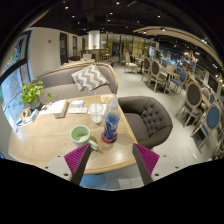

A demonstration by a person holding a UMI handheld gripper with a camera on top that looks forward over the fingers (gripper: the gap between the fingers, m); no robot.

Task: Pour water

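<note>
Gripper (111,158) released: two fingers spread wide, magenta pads (77,157) facing inward, nothing between them. It hangs above the near edge of the round light-wood tabletop (45,140).

Task items lie ahead of the fingers, no contact:
- clear plastic water bottle with blue label (111,124), upright, just ahead of the gap between the fingers, a bit toward the right finger.
- clear drinking glass (97,113), upright, just beyond the bottle and slightly left of it; can't tell whether they touch.
- small green ceramic cup (80,133), round and glossy, just left of the bottle, closest to the left finger.

Other things on the tabletop: green leafy potted plant (33,94) at the far left edge, flat papers or booklets (55,106) beyond the cup.

Around it: grey tufted upholstered armchair (146,116) right of the tabletop, rounded back, buttoned fabric. Grey sofa (80,80) behind the tabletop with a chevron-patterned cushion (89,77), zigzag black on white. Further back on the right, rows of dining chairs and tables (170,75) on a pale smooth floor (170,140).
</note>
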